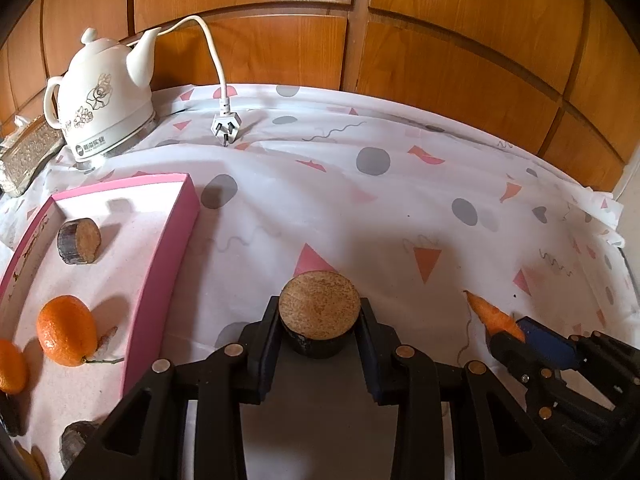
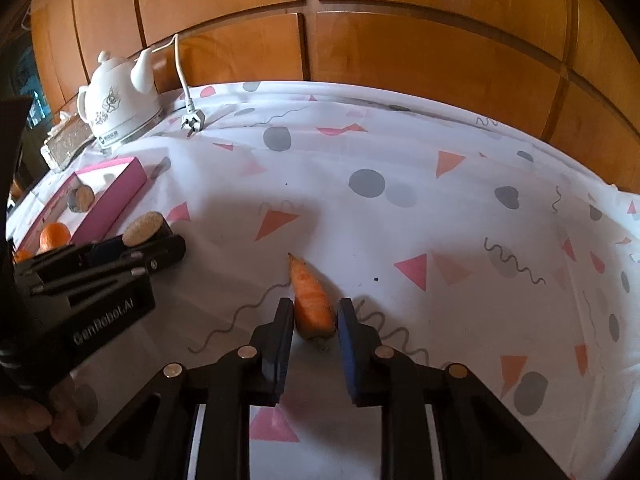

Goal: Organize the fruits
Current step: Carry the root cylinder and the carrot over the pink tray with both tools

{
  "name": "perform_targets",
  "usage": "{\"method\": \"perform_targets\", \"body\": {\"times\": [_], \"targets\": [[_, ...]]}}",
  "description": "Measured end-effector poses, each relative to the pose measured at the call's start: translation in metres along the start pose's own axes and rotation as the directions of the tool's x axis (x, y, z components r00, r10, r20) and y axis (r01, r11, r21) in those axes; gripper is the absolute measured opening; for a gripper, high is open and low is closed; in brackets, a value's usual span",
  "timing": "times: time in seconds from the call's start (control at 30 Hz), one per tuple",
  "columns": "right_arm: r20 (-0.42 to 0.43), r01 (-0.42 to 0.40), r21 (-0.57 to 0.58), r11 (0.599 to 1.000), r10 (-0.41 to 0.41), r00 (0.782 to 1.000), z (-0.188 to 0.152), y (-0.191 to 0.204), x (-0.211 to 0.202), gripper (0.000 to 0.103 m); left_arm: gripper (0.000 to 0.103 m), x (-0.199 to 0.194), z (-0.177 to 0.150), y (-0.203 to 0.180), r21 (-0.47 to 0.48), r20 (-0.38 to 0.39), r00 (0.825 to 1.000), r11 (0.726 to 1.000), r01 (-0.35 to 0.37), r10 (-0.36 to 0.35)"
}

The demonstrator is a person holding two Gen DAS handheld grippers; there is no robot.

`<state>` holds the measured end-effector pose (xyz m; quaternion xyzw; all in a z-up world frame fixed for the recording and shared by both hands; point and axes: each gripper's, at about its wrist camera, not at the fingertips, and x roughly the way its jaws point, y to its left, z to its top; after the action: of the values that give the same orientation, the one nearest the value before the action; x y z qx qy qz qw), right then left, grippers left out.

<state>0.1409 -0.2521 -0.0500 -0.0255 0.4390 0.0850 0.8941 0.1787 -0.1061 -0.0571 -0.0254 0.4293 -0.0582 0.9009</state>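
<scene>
My left gripper [image 1: 319, 320] is shut on a dark-skinned cut stalk piece [image 1: 319, 312] with a tan round face, held just right of the pink box [image 1: 160, 264]. The box holds another stalk piece [image 1: 79, 241], two oranges [image 1: 66, 330] and more pieces at its near end. My right gripper [image 2: 316, 320] straddles the thick end of a carrot piece [image 2: 311, 300] lying on the cloth; the left finger touches it, a small gap shows on the right. In the right wrist view the left gripper [image 2: 148, 240] with its stalk piece [image 2: 143, 228] is at the left.
A white kettle [image 1: 102, 100] with its cord and plug [image 1: 226, 124] stands at the back left, next to an ornate tissue box [image 1: 24, 156]. The patterned tablecloth [image 1: 360, 208] covers the table. Wooden panels rise behind. The table's right edge [image 1: 612, 208] is near.
</scene>
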Motion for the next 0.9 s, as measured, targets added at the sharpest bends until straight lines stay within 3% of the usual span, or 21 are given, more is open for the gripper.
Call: {"method": "perform_targets", "body": {"times": [0.37, 0.9], "targets": [[-0.029, 0.005, 0.091, 0.996, -0.002, 1.000, -0.021, -0.005, -0.020, 0.022, 0.035, -0.028, -0.030, -0.013, 0.043, 0.007, 0.999, 0.998, 0.040, -0.040], [0.009, 0.041, 0.142, 0.989, -0.043, 0.999, -0.050, 0.004, -0.041, 0.022, 0.035, -0.047, -0.061, -0.023, 0.107, 0.038, 0.998, 0.994, 0.036, -0.040]]}}
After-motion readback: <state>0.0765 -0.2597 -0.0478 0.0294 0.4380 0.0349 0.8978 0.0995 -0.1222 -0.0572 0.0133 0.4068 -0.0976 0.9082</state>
